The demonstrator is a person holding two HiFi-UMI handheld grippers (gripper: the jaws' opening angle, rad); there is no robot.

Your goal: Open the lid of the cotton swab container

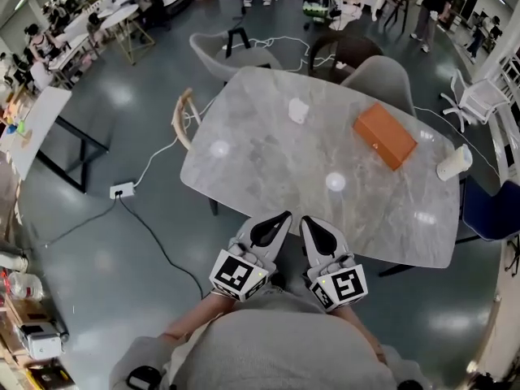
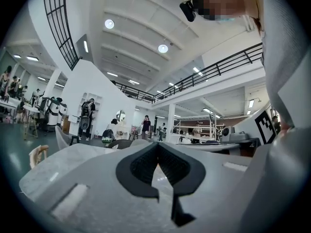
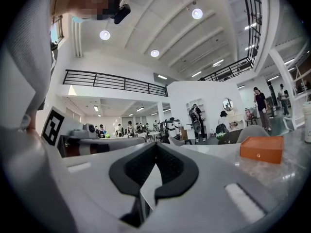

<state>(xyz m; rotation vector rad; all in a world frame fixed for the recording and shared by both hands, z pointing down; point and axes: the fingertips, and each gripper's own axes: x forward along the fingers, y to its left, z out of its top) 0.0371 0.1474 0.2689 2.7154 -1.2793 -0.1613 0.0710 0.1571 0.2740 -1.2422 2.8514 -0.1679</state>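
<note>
A grey marble table [image 1: 268,161] stands ahead of me. On its far side lies a small white container [image 1: 299,110]. A taller white cylindrical container [image 1: 453,163] stands at the right edge, and it also shows at the edge of the right gripper view [image 3: 307,122]. I cannot tell which of the two holds the cotton swabs. My left gripper [image 1: 283,216] [image 2: 157,147] and right gripper [image 1: 306,220] [image 3: 154,147] hover side by side at the table's near edge. Both are shut and hold nothing, well short of either container.
An orange box [image 1: 385,136] [image 3: 261,149] lies on the table's right half. Grey chairs [image 1: 382,80] stand at the far side, a wooden chair [image 1: 182,116] at the left and a blue chair [image 1: 494,210] at the right. A power strip [image 1: 122,190] with cables lies on the floor.
</note>
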